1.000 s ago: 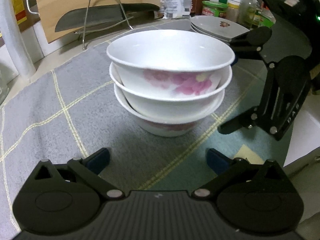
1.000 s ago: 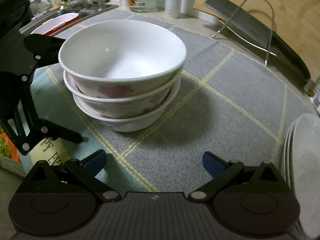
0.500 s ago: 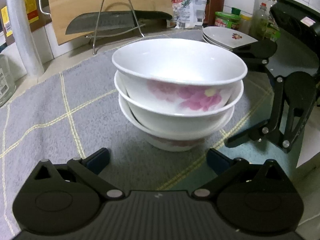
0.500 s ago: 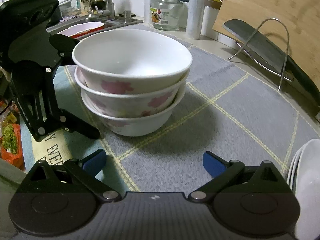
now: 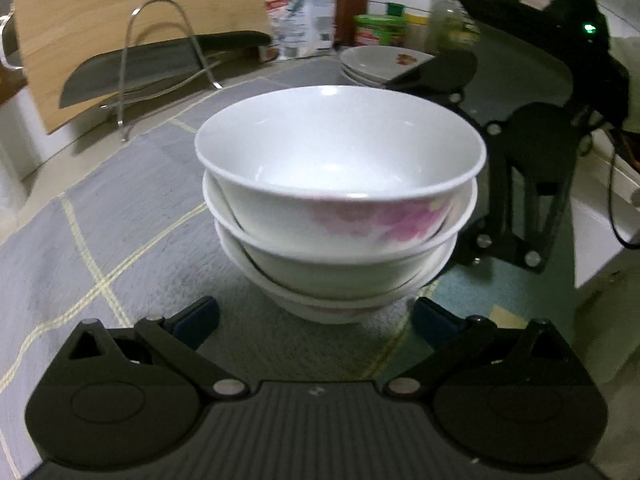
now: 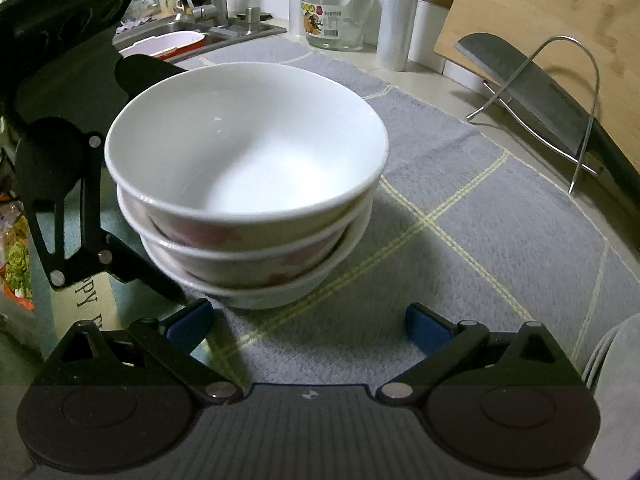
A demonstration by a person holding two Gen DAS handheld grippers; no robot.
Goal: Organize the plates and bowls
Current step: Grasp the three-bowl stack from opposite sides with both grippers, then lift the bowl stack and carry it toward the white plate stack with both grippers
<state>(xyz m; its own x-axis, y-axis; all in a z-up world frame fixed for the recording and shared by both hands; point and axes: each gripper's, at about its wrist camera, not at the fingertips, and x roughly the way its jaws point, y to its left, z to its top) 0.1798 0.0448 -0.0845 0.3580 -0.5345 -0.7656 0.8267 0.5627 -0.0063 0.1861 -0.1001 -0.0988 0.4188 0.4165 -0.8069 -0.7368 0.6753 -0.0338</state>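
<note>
Three stacked bowls (image 5: 340,200) sit between both open claws.

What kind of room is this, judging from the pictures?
Most likely a home kitchen counter: a sink with faucet, a cleaver on a wire rack against a cutting board, and stacked bowls.

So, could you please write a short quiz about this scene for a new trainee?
1. How many bowls are in the bowl stack?
2. True or false: the left gripper is closed on the top bowl.
3. What leans on the wire rack? A) a ladle B) a cleaver C) a plate

Key: 1. Three, nested. 2. False; both the left and the right gripper are open and hold nothing. 3. B.
</note>
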